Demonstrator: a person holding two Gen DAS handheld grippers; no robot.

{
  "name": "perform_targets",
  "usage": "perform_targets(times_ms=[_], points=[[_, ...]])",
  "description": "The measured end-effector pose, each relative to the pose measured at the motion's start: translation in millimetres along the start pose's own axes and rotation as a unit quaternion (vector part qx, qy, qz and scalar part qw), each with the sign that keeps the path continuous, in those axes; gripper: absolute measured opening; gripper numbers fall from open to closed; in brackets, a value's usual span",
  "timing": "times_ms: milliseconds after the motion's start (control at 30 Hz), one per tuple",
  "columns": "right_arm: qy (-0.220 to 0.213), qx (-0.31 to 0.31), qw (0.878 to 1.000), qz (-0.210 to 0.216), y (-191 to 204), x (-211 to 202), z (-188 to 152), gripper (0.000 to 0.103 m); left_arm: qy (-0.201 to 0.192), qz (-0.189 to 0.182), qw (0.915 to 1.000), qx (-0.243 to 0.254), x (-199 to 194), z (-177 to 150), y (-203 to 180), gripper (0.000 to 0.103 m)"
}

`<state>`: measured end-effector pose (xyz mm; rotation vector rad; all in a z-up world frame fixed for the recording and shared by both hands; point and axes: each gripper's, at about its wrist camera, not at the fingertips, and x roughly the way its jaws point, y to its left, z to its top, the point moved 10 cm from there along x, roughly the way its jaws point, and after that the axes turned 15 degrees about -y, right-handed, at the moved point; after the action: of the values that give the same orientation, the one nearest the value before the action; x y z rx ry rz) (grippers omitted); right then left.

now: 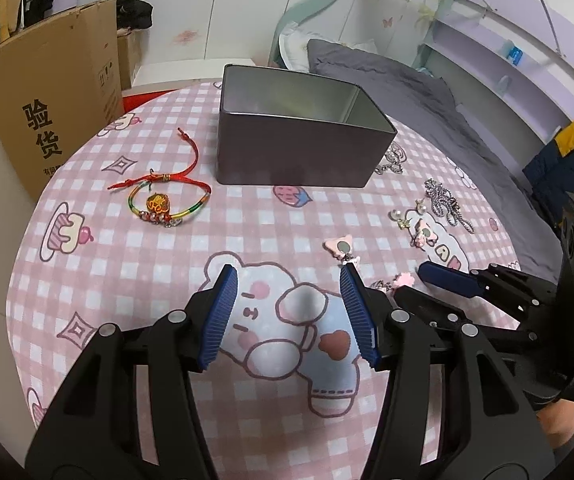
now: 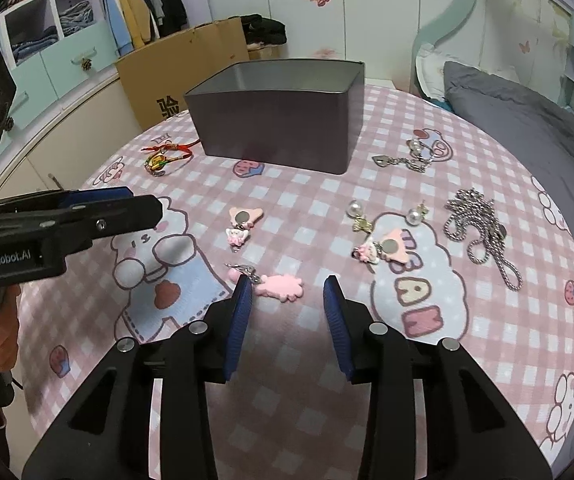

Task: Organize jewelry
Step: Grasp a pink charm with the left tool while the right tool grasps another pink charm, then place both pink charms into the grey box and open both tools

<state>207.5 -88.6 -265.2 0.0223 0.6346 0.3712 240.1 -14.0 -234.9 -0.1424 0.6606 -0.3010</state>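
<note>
An open dark metal tin [image 1: 299, 152] [image 2: 275, 136] stands at the far side of the pink checked tablecloth [image 1: 167, 280]. A red cord bracelet with coloured beads [image 1: 159, 200] [image 2: 165, 158] lies left of the tin. My left gripper [image 1: 287, 276] is open over the rabbit print, with nothing between its fingers. My right gripper [image 2: 287, 284] is open, its tips just short of a pink charm [image 2: 281, 286] [image 1: 401, 280] lying on the cloth. Pink earrings [image 2: 243, 220] [image 2: 383, 250], pearl earrings [image 2: 355, 210], a silver chain [image 2: 479, 224] and a heart-clasp bracelet [image 2: 403, 160] lie farther out.
A cardboard box [image 1: 55, 112] stands past the table's left edge. A bed with grey bedding [image 1: 427, 92] lies to the right. In the right wrist view the left gripper [image 2: 147, 206] and the hand holding it [image 2: 3, 336] are close on the left.
</note>
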Motion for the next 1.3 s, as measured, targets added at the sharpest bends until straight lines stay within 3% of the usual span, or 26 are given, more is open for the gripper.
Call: perform_targets(times_ms=[167, 267, 867, 933, 1100, 1300], points=[[0.004, -0.009, 1.0, 0.002, 3, 5, -1, 0.035, 0.005, -0.002, 1.0, 0.001, 4, -2, -2, 0.053], [0.005, -0.018, 1.0, -0.007, 1, 5, -2, 0.024, 0.007, -0.005, 1.0, 0.003, 8, -3, -6, 0.053], [-0.054, 0.029, 0.998, -0.019, -38, -23, 35, 0.024, 0.028, -0.029, 0.9981, 0.046, 43, -5, -53, 0.052], [-0.059, 0.031, 0.998, -0.019, -41, -24, 38, 0.024, 0.036, -0.025, 0.9975, 0.056, 47, -9, -56, 0.034], [-0.068, 0.034, 0.997, -0.016, -44, -25, 48, 0.024, 0.041, 0.002, 0.994, 0.101, 51, -14, -54, 0.015], [-0.082, 0.041, 0.996, -0.01, -47, -24, 63, 0.024, 0.032, -0.02, 0.9961, 0.08, 45, -7, -49, 0.013]])
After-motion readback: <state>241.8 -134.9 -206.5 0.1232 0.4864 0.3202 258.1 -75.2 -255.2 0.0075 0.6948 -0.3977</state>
